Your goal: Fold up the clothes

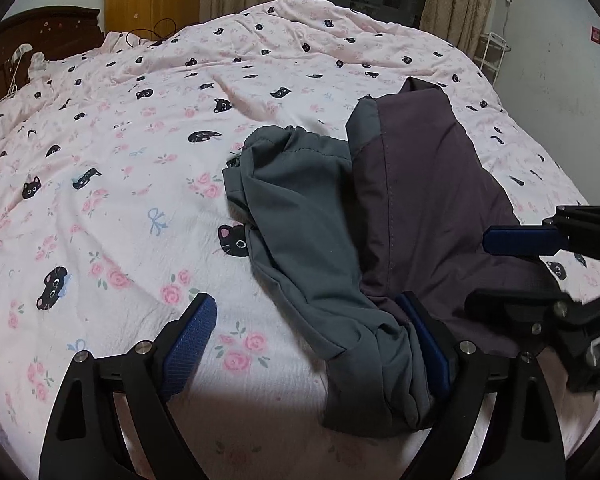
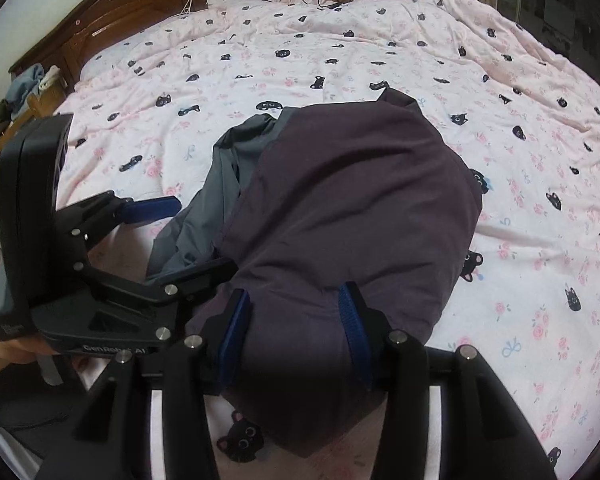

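The right gripper (image 2: 294,320) has its jaws part way apart, with a fold of the dark purple cloth garment (image 2: 352,208) bunched up between the two blue pads. The pads press the cloth from both sides, so the jaws are clamped on it at the near edge of the bed.

The left gripper (image 1: 308,344) has its jaws wide apart. One blue pad (image 1: 192,340) sits over bare bedding and touches no clothing. The other pad is tucked against the near end of the grey cloth garment (image 1: 300,216), right where the grey and the purple meet. Nothing is squeezed between these jaws.

The two grippers are close together, side by side, the left one just to the left of the right one. A bit of a bare hand (image 2: 4,352) shows behind the left gripper in the right view.

The grey garment and the purple one lie in one crumpled heap, touching, grey on the left and purple on the right. The purple piece lies partly over the grey. They rest on a pink bedspread with black cat faces and pink roses (image 1: 120,160), which covers the whole bed. A dark brown wooden headboard (image 2: 120,28) stands at the far end.
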